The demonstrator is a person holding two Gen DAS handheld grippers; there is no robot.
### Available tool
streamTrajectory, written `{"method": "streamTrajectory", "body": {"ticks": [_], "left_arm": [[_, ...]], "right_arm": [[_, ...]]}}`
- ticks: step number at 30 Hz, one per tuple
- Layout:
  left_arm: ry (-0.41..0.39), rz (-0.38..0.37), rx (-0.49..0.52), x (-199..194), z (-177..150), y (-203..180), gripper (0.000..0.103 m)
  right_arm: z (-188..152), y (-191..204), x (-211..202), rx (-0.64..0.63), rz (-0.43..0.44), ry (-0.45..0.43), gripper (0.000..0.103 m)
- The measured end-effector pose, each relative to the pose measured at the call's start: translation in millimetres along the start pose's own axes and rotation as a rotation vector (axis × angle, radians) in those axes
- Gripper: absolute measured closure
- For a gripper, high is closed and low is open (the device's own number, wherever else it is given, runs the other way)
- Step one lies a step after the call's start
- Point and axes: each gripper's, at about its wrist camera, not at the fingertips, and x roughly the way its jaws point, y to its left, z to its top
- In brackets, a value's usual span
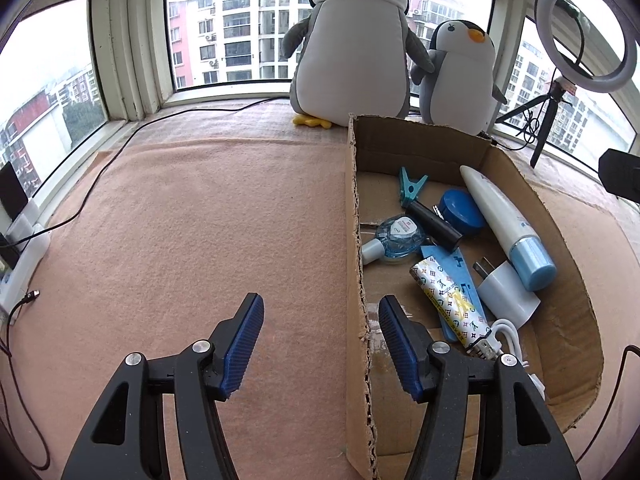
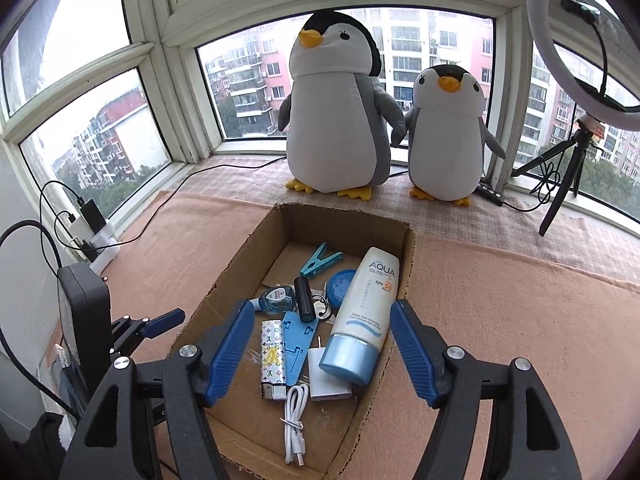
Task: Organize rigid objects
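Open cardboard box (image 2: 404,264) on a pink blanket (image 1: 180,220) covering the window ledge, filled with small rigid things. Against the box's right wall: white sunscreen tube (image 2: 368,304) with pale blue cap, cap toward the near end, resting partly on a white charger plug (image 2: 326,376), so most of the plug hidden in the right wrist view. Near the far wall: teal clothes peg (image 2: 320,258). Mid-box: round blue tin (image 2: 340,286), half covered by the tube; black cylinder (image 2: 305,298); keys beside it, hard to make out; clear blue correction-tape dispenser (image 2: 276,298). Toward the near end: patterned lighter (image 2: 273,358) lying over a flat blue plastic piece (image 2: 298,340), and a coiled white cable (image 2: 294,424).

Left hand-held gripper (image 1: 320,340): wide open, holding nothing, straddling the box's left wall, one finger over the blanket, one inside the box. Right hand-held gripper (image 2: 322,348): wide open, empty, above the box's near end.

Beyond the box's far wall: two plush penguins (image 2: 340,120) at the window. At the ledge's right corner: ring light (image 2: 576,52) on a tripod, top cut off by the frame. At the left edge: power strip (image 2: 100,240) with cables, partly hidden.
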Motion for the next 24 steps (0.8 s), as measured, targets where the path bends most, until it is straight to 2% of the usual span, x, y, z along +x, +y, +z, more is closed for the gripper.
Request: {"method": "streamTrajectory", "body": {"ticks": [3, 11, 24], "left_arm": [[-0.031, 0.005, 0.011, -13.9, 3.5, -1.8, 0.037], [-0.116, -0.005, 0.027, -60.7, 10.6, -9.3, 0.029], [-0.242, -0.017, 0.054, -129.7, 14.7, -30.7, 0.014]], "right_arm": [[-6.1, -5.7, -15.1, 0.028, -0.017, -0.032, 0.035], [-24.4, -21.8, -48.5, 0.108, -0.093, -0.113, 0.023], [-51.0, -21.7, -80.3, 0.152, -0.198, -0.190, 0.021]]}}
